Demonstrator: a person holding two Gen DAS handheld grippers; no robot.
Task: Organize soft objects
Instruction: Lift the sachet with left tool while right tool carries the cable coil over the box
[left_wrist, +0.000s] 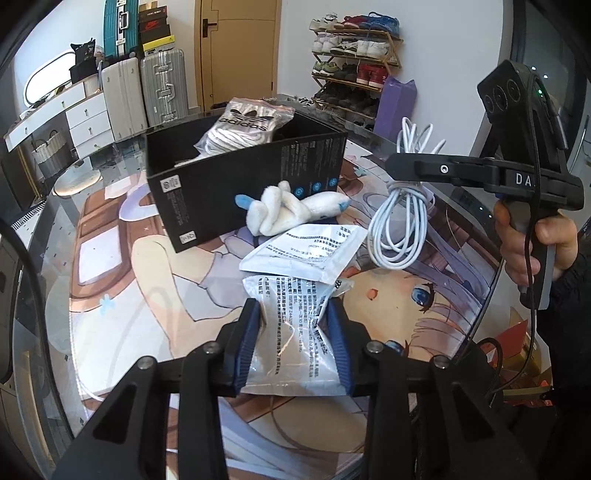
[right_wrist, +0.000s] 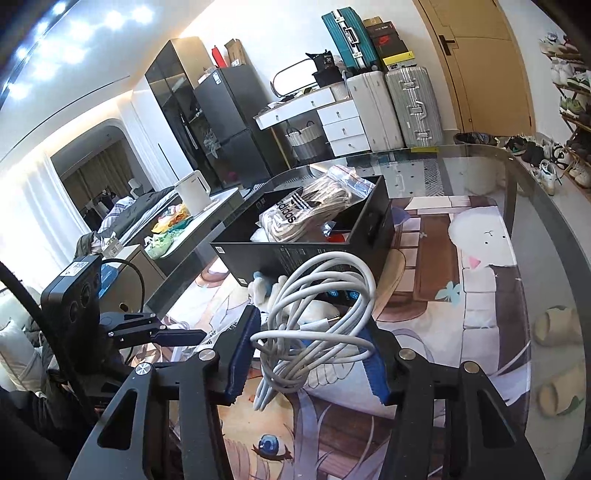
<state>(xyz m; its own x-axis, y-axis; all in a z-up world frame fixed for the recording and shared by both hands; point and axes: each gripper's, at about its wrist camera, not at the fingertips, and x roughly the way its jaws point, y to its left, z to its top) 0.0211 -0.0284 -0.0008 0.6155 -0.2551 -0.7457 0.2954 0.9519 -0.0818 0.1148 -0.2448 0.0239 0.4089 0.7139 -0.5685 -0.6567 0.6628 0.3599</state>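
My left gripper (left_wrist: 293, 325) is shut on a clear plastic packet with printed text (left_wrist: 291, 332), held just above the mat. My right gripper (right_wrist: 312, 347) is shut on a coiled white cable (right_wrist: 317, 310), lifted above the table; the cable (left_wrist: 400, 218) hangs from it in the left wrist view. A black box (left_wrist: 236, 184) stands on the mat and holds a bag of adidas socks (left_wrist: 243, 125). A white and blue plush toy (left_wrist: 291, 210) lies against the box front. A second white packet (left_wrist: 306, 251) lies flat beside it.
A printed anime mat (left_wrist: 122, 295) covers the glass table (right_wrist: 480, 162). Suitcases, drawers and a shoe rack stand beyond the table's far edge. Slippers show through the glass at the right of the right wrist view.
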